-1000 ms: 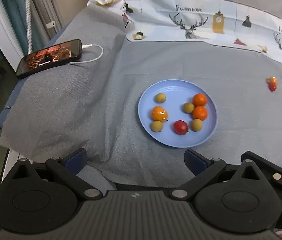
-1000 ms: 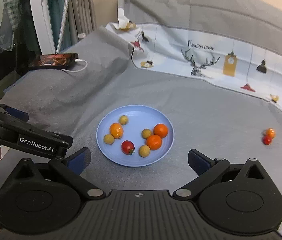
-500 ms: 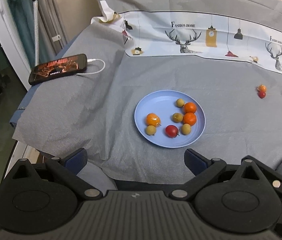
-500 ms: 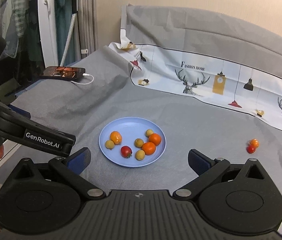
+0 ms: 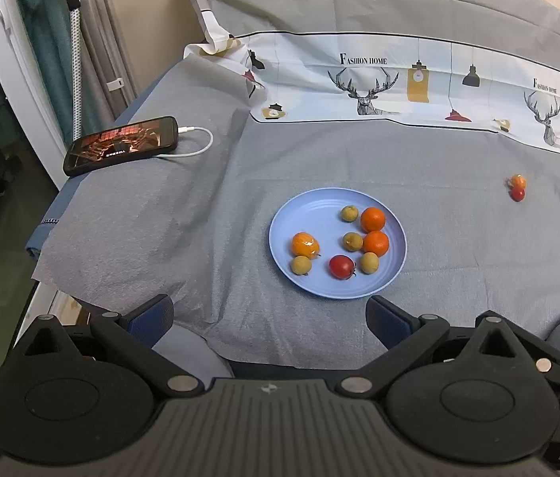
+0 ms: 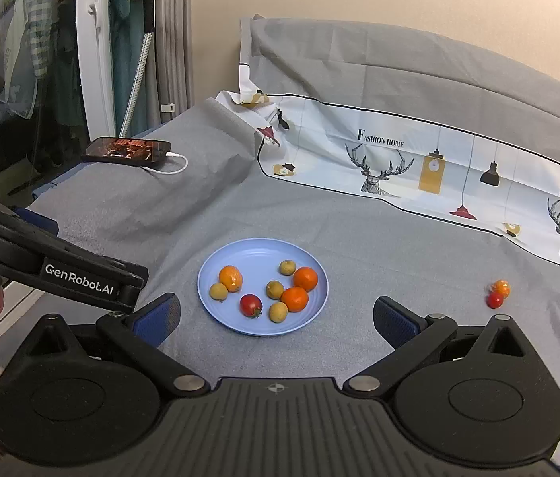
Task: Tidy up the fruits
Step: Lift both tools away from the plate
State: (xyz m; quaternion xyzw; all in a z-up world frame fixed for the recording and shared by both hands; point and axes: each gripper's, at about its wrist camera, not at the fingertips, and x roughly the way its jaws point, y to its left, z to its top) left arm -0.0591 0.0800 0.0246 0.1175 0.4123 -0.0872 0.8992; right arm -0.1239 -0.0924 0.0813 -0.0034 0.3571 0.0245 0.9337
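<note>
A blue plate (image 5: 304, 206) (image 6: 256, 248) sits on the grey cloth and holds several fruits: oranges (image 5: 373, 219), small brown-yellow fruits (image 5: 301, 265) and a red tomato (image 5: 341, 266) (image 6: 250, 305). Two loose fruits, one orange (image 5: 517, 180) (image 6: 501, 288) and one red (image 5: 517, 194) (image 6: 494, 300), lie touching on the cloth far right of the plate. My left gripper (image 5: 270, 316) is open and empty, held back near the plate's front edge. My right gripper (image 6: 276, 316) is open and empty, just in front of the plate.
A phone (image 5: 121, 145) (image 6: 127, 150) with a white cable lies at the far left of the cloth. A printed deer-pattern cloth (image 5: 399, 83) runs along the back. The bed edge drops off at left. The left gripper's body (image 6: 61, 274) shows at left in the right wrist view.
Both grippers have pulled back and up from the plate, so plate and fruits look smaller and more of the room shows. Nothing on the cloth moved.
</note>
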